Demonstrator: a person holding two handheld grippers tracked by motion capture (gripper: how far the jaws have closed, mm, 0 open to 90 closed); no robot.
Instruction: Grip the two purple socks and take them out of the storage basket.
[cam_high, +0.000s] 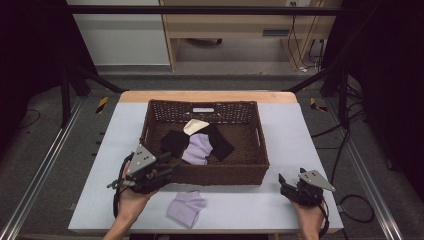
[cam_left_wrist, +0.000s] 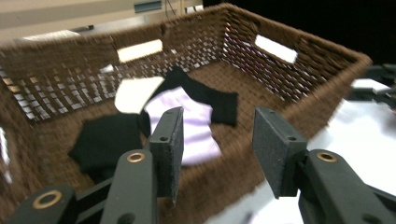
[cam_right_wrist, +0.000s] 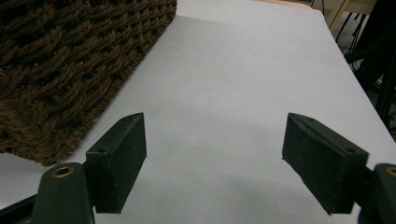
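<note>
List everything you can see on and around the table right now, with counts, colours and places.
brown woven wicker basket: 1, brown, centre of the table
lilac folded socks: 2, pale purple; one inside the basket, one on the table in front of it
black cloth pieces: at least 2, black, in the basket beside and under the lilac one
cream cloth piece: 1, cream, in the basket toward its far side
light grey table: 1, grey top with a wooden far edge
left gripper: 1, black, open, over the basket's near left corner
right gripper: 1, black, open, over bare table right of the basket
</note>
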